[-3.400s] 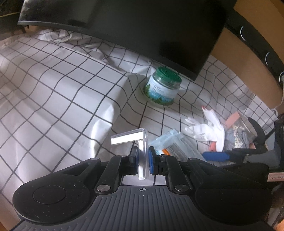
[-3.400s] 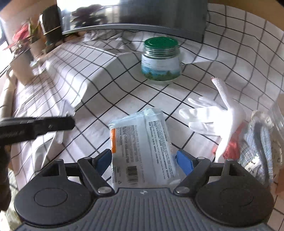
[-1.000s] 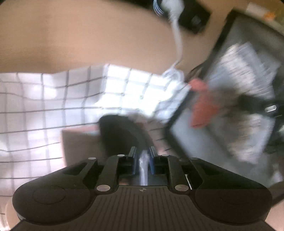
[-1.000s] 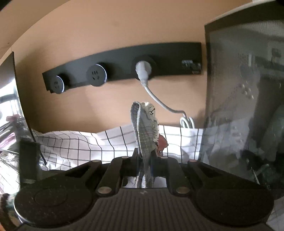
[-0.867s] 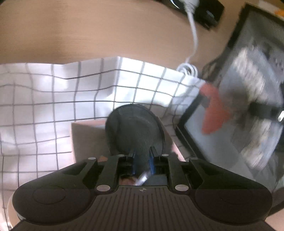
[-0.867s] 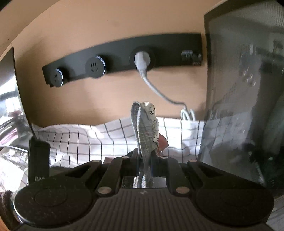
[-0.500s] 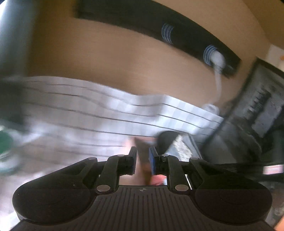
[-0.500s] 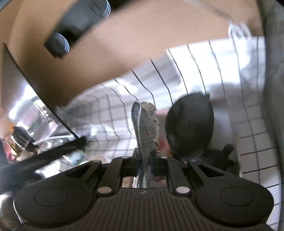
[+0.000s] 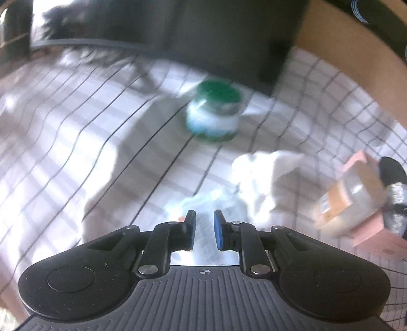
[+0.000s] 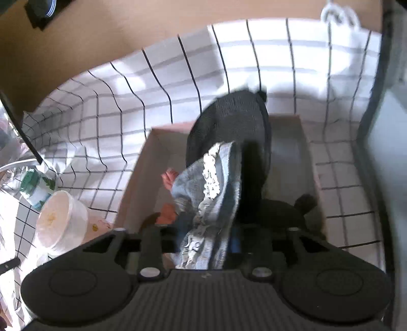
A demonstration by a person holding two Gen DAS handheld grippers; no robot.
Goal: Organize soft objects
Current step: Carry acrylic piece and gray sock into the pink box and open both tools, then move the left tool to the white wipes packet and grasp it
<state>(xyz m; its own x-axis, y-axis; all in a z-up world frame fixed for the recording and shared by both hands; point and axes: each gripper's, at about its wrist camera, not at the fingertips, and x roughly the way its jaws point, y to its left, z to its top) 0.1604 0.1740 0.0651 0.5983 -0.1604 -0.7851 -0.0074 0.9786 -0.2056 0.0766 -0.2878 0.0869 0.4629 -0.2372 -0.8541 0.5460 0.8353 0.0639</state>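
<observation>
My right gripper [image 10: 207, 244] is shut on a grey-blue patterned cloth [image 10: 211, 196] and holds it over a pink cardboard box [image 10: 137, 178]. A black mesh soft item [image 10: 234, 127] lies in the box. My left gripper [image 9: 204, 229] is a little open and empty, above a clear plastic packet [image 9: 203, 203] on the checked cloth. A white glove [image 9: 264, 178] lies just right of the packet. The box also shows at the right of the left wrist view [image 9: 366, 211]. The left view is blurred.
A green-lidded jar [image 9: 215, 112] stands behind the packet, in front of a dark monitor [image 9: 178, 30]. A white round container [image 10: 61, 219] sits left of the box. A wooden wall with a black socket strip [image 10: 40, 10] backs the table. A dark panel [image 10: 389, 127] stands right.
My left gripper has let go of the clear item it held and swung back left to the packet and glove. My right gripper has tilted down over the box with the cloth.
</observation>
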